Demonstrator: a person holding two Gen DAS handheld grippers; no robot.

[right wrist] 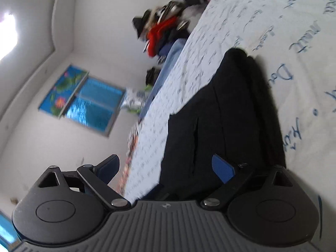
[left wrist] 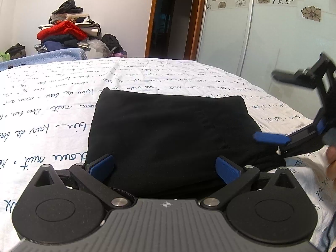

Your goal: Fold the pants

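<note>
bare bedspread point(left wrist: 52, 96) around pants point(left wrist: 168, 130)

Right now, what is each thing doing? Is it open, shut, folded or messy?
Black pants: folded into a flat rectangle on the bed.
Left tool: open, holding nothing.
Right tool: open, tipped sideways, holding nothing.
Bedsheet: spread out.
Clothes pile: heaped, messy.
Doorway: open, dark inside.

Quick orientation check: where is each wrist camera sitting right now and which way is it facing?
Left wrist: low over the bed, level, facing the folded black pants; open left gripper, right gripper at the right edge.
Right wrist: rolled sideways, looking along the pants; open right gripper.
Shared: pants, bed, clothes pile.
</note>
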